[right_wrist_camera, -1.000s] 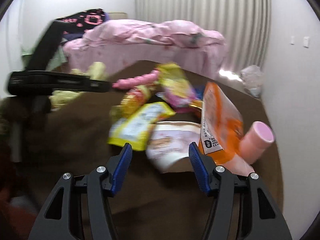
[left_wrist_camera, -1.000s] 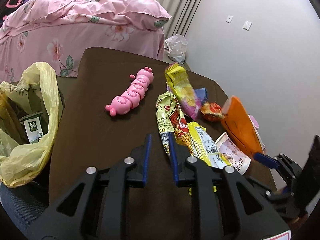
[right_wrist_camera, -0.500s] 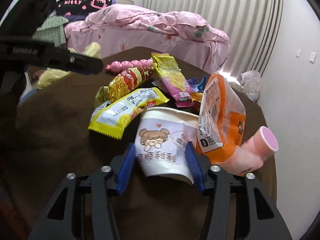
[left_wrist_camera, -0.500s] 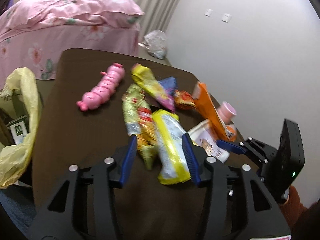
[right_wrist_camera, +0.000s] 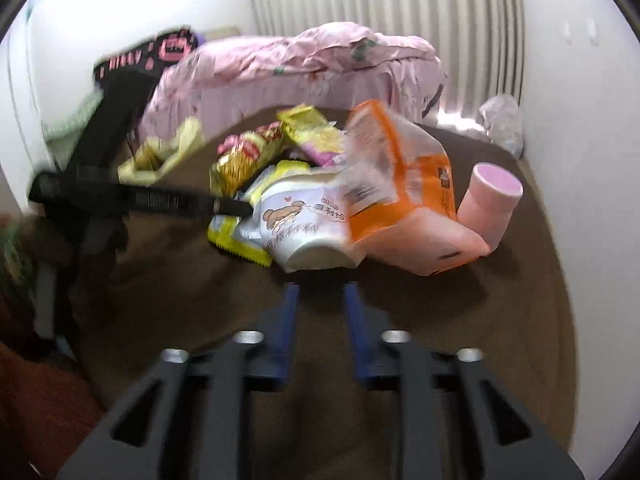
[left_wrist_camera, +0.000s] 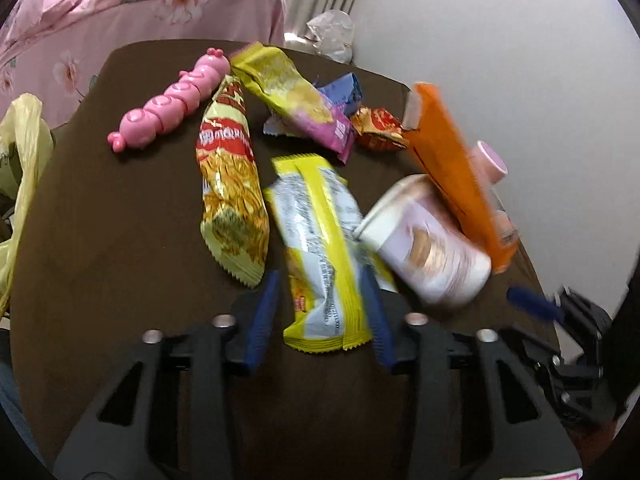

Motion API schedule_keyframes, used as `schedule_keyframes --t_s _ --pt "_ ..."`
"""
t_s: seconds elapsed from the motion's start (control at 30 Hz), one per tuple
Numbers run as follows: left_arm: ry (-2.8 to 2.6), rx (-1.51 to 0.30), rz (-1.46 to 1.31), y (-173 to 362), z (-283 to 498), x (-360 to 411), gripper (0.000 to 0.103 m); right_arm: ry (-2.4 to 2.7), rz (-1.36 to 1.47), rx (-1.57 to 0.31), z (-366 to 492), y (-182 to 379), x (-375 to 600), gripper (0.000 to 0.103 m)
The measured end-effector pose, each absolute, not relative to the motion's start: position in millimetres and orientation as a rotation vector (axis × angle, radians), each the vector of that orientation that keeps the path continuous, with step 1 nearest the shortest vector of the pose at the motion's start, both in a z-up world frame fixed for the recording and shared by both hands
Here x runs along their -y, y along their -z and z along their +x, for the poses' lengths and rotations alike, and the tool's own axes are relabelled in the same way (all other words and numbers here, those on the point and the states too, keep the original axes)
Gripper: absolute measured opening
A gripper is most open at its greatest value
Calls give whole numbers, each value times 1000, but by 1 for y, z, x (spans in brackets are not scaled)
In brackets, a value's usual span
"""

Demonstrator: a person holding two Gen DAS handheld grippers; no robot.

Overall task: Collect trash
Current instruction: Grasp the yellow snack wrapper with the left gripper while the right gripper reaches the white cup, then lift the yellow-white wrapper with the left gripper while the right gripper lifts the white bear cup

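A yellow and white snack wrapper [left_wrist_camera: 324, 248] lies on the brown table [left_wrist_camera: 120, 240] between the fingers of my left gripper [left_wrist_camera: 320, 316]. Its jaws are closing, with a gap still showing on the left side. A white paper cup [left_wrist_camera: 428, 248] lies on its side beside the wrapper. In the right wrist view that cup [right_wrist_camera: 304, 220] sits just ahead of my right gripper [right_wrist_camera: 322, 312]. Its jaws stand a little apart and are opening, with nothing between them. An orange bag [right_wrist_camera: 400, 184] leans over the cup.
A red-gold wrapper [left_wrist_camera: 232, 184], a yellow-purple wrapper [left_wrist_camera: 296, 100], a small red wrapper [left_wrist_camera: 380, 132], a pink caterpillar toy [left_wrist_camera: 172, 104] and a pink cup [right_wrist_camera: 492, 200] share the table. A yellow bin bag [left_wrist_camera: 24, 168] hangs at its left edge. A pink bed [left_wrist_camera: 120, 8] stands behind.
My left gripper went from nearly shut to apart and moved forward around the yellow wrapper. The right gripper's fingers narrowed, and the cup that was between them now lies ahead of the tips.
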State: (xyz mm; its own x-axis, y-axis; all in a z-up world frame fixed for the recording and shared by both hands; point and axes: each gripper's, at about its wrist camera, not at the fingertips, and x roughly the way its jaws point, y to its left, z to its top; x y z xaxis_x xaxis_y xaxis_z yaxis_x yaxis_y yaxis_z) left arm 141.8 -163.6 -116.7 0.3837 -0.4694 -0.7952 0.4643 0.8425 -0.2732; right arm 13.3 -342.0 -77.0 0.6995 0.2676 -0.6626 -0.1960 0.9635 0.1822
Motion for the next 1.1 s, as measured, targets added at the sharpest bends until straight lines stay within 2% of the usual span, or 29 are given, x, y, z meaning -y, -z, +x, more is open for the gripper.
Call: schedule_keyframes --t_s 0.17,0.4,0.57,0.73,0.8,0.93,1.0,1.1 --pt "531 -955 72 107 135 142 29 -229 249 -744 39 80 353 54" --pt "545 -936 -10 97 136 107 29 -160 395 -747 85 91 345 55" --pt "570 -913 -46 90 134 98 37 -194 459 -703 97 85 340 63" --pt "567 -869 -109 83 136 86 38 -155 309 -723 99 76 327 63" --pt "564 -843 -136 79 137 82 45 -147 313 -737 106 79 327 63" --pt "543 -840 -145 77 139 75 47 -112 352 -791 131 92 329 63" --pt "544 -853 -142 80 138 76 47 -148 417 -821 139 102 331 57" --pt "540 -860 -129 81 137 76 47 -189 392 -825 133 102 324 56"
